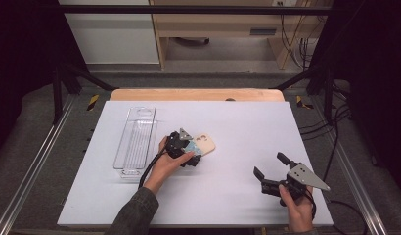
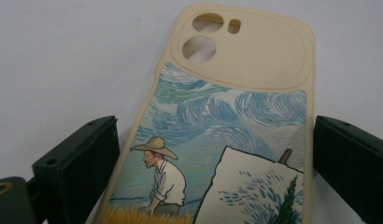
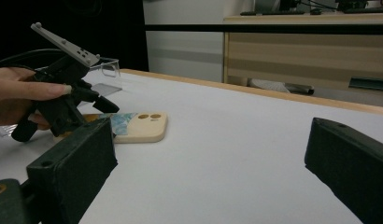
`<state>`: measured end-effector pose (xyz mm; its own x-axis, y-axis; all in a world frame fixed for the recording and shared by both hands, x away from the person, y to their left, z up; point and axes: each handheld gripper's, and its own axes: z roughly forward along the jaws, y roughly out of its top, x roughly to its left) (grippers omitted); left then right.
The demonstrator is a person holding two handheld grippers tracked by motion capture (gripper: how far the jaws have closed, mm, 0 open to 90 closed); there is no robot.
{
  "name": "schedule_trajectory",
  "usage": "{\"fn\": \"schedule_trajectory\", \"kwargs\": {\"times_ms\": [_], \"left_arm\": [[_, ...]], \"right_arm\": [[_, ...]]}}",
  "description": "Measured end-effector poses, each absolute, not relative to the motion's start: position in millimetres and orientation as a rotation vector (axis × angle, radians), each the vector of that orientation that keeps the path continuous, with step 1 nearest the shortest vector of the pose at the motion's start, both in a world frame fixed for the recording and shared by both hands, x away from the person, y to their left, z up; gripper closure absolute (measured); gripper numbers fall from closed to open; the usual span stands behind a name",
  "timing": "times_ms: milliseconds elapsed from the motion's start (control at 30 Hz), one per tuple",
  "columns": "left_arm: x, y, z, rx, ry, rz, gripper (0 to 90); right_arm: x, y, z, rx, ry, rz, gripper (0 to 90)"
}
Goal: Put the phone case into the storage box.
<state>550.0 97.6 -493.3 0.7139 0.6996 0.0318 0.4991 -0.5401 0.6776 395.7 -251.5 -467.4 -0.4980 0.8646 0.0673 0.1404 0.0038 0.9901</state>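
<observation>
On the white table, a cream phone case printed with a painted scene lies flat near the middle. Over its near end sits the left gripper, jaws apart, one on each side of the case, neither clearly pressing it. Left of it lies a clear plastic tray. Well apart, toward the table's front right, the right gripper hangs above bare table, jaws wide apart.

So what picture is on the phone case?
Straw-hatted painter under swirly blue sky, cream phone case; left gripper view.
</observation>
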Motion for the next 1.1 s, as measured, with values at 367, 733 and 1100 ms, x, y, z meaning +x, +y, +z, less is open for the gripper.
{"fn": "schedule_trajectory", "kwargs": {"times_ms": [367,733,1100], "left_arm": [[549.1,97.2,-493.7,2.247,0.921,0.399,1.9],[546.9,97.8,-491.1,2.259,0.905,0.401,8.3],[544.1,97.6,-490.8,2.252,0.904,0.401,10.5]], "right_arm": [[396.3,-252.7,-468.0,1.05,1.679,1.54,2.1],[396.4,-253.3,-468.4,1.06,1.673,1.543,2.2],[396.5,-252.8,-468.7,1.058,1.678,1.543,2.4]]}}
